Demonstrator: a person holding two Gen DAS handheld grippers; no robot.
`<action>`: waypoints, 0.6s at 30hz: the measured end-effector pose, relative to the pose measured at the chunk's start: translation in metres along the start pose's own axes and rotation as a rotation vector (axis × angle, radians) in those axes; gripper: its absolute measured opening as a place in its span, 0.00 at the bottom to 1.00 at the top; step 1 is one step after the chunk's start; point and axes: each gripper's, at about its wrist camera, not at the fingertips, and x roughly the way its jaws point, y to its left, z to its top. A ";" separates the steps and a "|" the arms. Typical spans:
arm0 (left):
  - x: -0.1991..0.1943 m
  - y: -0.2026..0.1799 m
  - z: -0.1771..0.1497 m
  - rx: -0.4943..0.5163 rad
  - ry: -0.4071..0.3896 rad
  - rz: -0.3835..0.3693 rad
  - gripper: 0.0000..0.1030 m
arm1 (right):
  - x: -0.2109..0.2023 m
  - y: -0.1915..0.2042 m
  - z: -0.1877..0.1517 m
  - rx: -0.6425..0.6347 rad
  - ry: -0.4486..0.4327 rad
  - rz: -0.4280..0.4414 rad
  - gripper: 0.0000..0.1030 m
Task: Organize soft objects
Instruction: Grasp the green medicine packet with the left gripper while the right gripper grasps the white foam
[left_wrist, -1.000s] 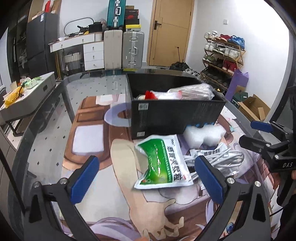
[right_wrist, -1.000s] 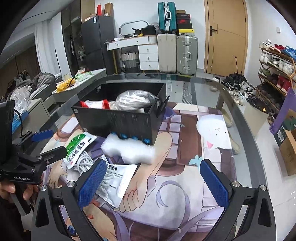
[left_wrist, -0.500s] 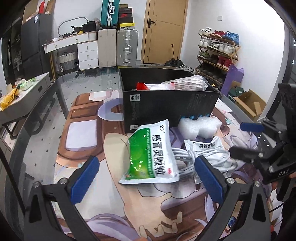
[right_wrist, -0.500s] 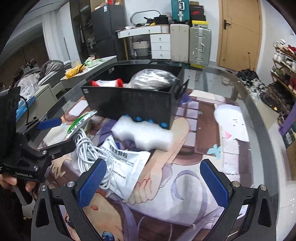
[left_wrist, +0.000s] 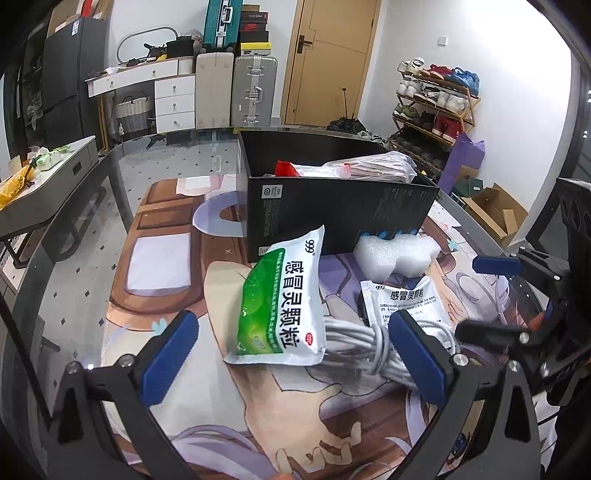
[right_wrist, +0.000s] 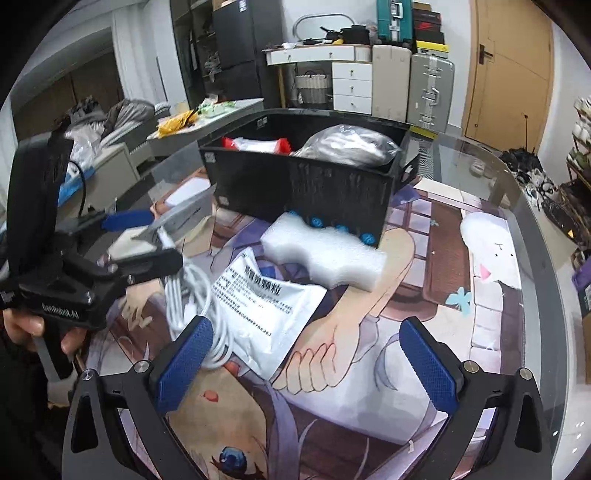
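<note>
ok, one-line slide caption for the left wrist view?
Open left gripper nears green sachet beside white cable, black box behind.

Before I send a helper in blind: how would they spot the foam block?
Find the black box on the glass table. The foam block lies against its front wall. Unlike the flat printed sachets nearby, it is thick, plain white and bubbly.

The pouch (left_wrist: 280, 299) is green and white with a red logo; the sachet (left_wrist: 406, 301) is white with black print. The cable (left_wrist: 354, 338) is pale grey, the foam block (left_wrist: 395, 251) white, the box (left_wrist: 332, 210) black with blue dots. Blue pads cover black fingers (left_wrist: 170, 350). A cartoon-printed mat (left_wrist: 155, 258) in brown, cream and purple covers the surface.
</note>
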 end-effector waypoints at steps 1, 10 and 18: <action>0.000 0.000 0.000 -0.002 0.001 0.000 1.00 | -0.001 -0.003 0.001 0.015 -0.005 -0.010 1.00; 0.001 0.007 -0.001 -0.034 0.010 -0.016 1.00 | 0.012 -0.021 0.012 0.168 -0.013 -0.056 0.99; 0.000 0.008 -0.003 -0.029 0.016 -0.034 1.00 | 0.043 -0.005 0.032 0.141 0.035 -0.068 0.99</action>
